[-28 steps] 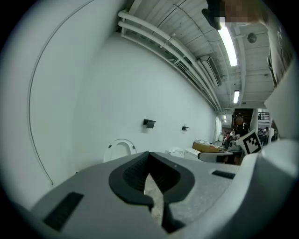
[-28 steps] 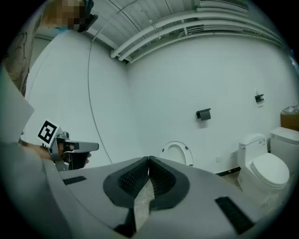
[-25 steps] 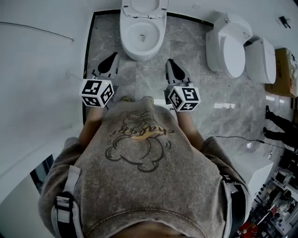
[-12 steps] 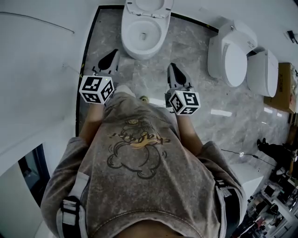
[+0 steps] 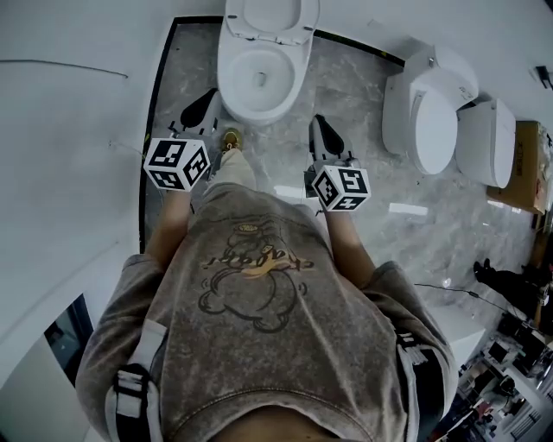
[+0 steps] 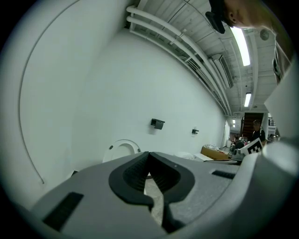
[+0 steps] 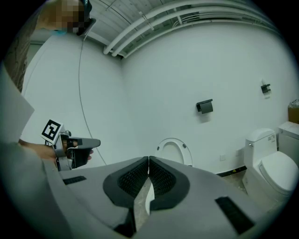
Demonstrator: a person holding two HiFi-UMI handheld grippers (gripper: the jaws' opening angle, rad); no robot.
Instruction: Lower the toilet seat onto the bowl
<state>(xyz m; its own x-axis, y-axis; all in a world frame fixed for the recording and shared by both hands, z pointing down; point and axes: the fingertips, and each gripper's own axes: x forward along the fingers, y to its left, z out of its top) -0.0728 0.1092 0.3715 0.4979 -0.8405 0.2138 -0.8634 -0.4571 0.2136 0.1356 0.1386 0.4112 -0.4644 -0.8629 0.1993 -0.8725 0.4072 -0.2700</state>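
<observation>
Toilet seat (image 5: pixel 270 15) up, its top cut off in our head view; left hand-held gripper (image 5: pixel 206 104) and right hand-held gripper (image 5: pixel 320 126) closed, empty; we can't read shirt (image 5: pixel 259 345) lettering.

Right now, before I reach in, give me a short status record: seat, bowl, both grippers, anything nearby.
toilet seat: raised, not on the bowl
toilet bowl: open, straight ahead
left gripper: jaws shut, empty, short of the bowl's left side
right gripper: jaws shut, empty, short of the bowl's right side
other toilets: two to the right, lids down
task: lowering not yet done
</observation>
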